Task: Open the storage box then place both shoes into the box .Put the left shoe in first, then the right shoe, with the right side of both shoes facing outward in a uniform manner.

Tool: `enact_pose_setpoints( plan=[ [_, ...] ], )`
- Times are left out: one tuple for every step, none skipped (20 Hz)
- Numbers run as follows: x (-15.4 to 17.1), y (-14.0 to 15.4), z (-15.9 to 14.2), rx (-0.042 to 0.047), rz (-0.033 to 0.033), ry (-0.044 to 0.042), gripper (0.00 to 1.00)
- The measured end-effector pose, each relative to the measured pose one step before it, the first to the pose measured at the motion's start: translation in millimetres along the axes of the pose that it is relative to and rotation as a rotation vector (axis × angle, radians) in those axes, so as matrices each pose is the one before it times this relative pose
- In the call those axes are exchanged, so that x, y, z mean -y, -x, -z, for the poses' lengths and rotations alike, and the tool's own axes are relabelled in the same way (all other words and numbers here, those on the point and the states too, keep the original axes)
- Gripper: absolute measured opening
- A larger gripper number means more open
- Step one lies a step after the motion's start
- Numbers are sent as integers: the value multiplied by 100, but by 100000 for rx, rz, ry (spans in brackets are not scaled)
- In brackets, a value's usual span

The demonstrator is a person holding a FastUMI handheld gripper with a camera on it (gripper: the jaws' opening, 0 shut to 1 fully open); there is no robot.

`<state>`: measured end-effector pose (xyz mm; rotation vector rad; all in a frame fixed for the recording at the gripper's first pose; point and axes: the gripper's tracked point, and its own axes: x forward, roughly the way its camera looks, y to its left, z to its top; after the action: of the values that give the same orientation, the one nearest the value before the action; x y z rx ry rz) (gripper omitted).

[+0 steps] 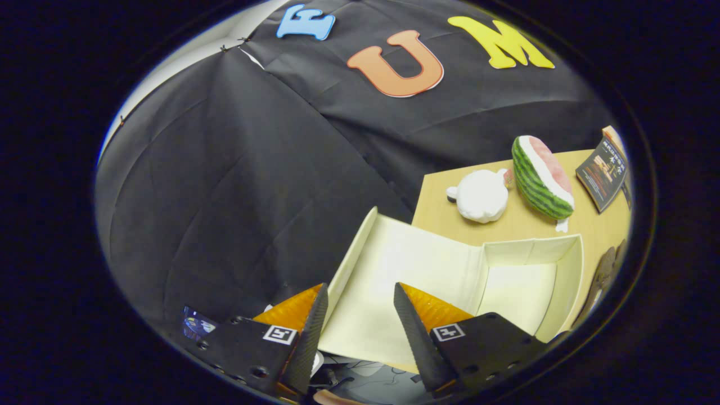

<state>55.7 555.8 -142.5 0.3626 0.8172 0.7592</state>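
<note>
The storage box sits open on the table, its cream lid swung back past the table's edge — the inside is bare. The tool hovers with fingers spread apart, gripping nothing, the lid's flap between and just ahead of them. Beyond the box lie a white plush toy, a watermelon slice toy and a dark booklet.

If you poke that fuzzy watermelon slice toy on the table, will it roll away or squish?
The plush green-and-pink watermelon slice on the wooden table looks soft, so it would probably squish and feel light. Its curved rind may let it rock rather than roll far. The hand-held gripper is open, well short of it, above the cream storage box's open lid.
</note>
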Motion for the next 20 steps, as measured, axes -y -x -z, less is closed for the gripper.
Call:
enact_pose_setpoints(
  plan=[
    [224, 269, -147, 276, -343, 108, 72],
    [600, 385, -3, 187, 1260, 288, 83],
    [586, 587, 35, 489, 740, -278, 92],
    [826, 652, -16, 233, 1251, 119, 93],
    [977, 630, -58, 227, 942, 868, 95],
    [1199, 593, 46, 59, 589, 596, 95],
    [1407, 776, 68, -86, 1556, 301, 96],
    [1711, 716, 114, 104, 2317, 602, 96],
    [2015, 792, 97, -413, 2524, 1014, 96],
    [1964, 823, 297, -320, 2193, 771, 96],
    [2050, 910, 270, -459, 1939, 874, 96],
    [2237, 773, 209, -18, 2201, 423, 96],
    [2577, 714, 234, -131, 2518, 309, 96],
    [2357, 566, 475, -475, 2429, -291, 96],
    [2442, 657, 452, -758, 2228, -729, 96],
    [2234, 679, 535, -1184, 2078, -670, 96],
    [2479, 489, 519, -1172, 2087, -695, 96],
    [2168, 146, 492, -1209, 1955, -499, 96],
    [1993, 390, 914, -1549, 2192, -432, 96],
    [2077, -67, 721, -1700, 1806, -701, 96]
  ],
)
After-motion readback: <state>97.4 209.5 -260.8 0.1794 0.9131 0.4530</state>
